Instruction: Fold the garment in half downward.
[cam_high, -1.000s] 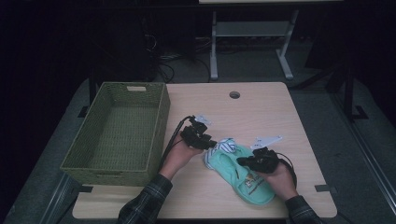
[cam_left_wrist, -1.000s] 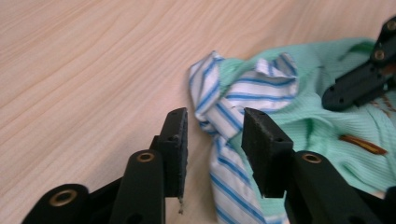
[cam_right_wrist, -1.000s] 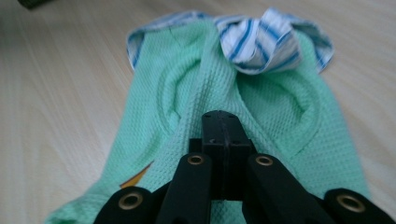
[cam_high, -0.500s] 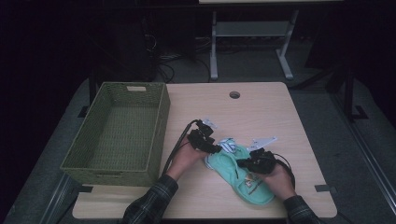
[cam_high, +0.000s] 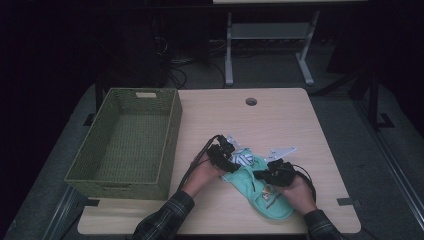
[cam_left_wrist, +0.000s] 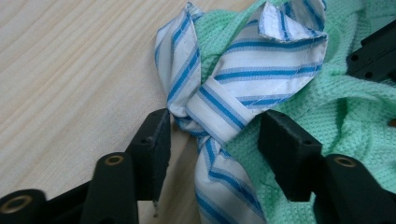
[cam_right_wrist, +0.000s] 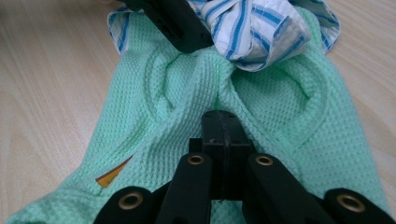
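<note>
Green waffle-knit cloth (cam_high: 267, 192) lay on the wooden table (cam_high: 280, 120), w/ a blue-and-white striped cloth (cam_high: 243, 158) bunched at its far end. Both hands came in from the near edge, plaid sleeves (cam_high: 165, 220) at the wrists, forearms angled inward toward each other.

Left gripper (cam_high: 226, 159) sat low over the table, tilted fwd & down, hand wrapped round its body from behind. Its jaws had just been opening & stood apart w/ the knotted part of the striped cloth (cam_left_wrist: 219, 112) between them; in the left gripper view the left pad was touching or just beside the knot, the right pad stood just off it, so no real clamp. Green cloth (cam_left_wrist: 336, 116) lay right of & beyond those jaws, bare table to their left.

Right gripper (cam_high: 272, 175) rested on the green cloth near its middle, hand behind it, pointed toward the left gripper. Its jaws were pressed together, pinching a raised fold of the green cloth (cam_right_wrist: 219, 93); folds ran away from the tips up to the striped bundle (cam_right_wrist: 252, 28) just ahead.

Woven basket (cam_high: 127, 140) stood well off to the left gripper's left.
</note>
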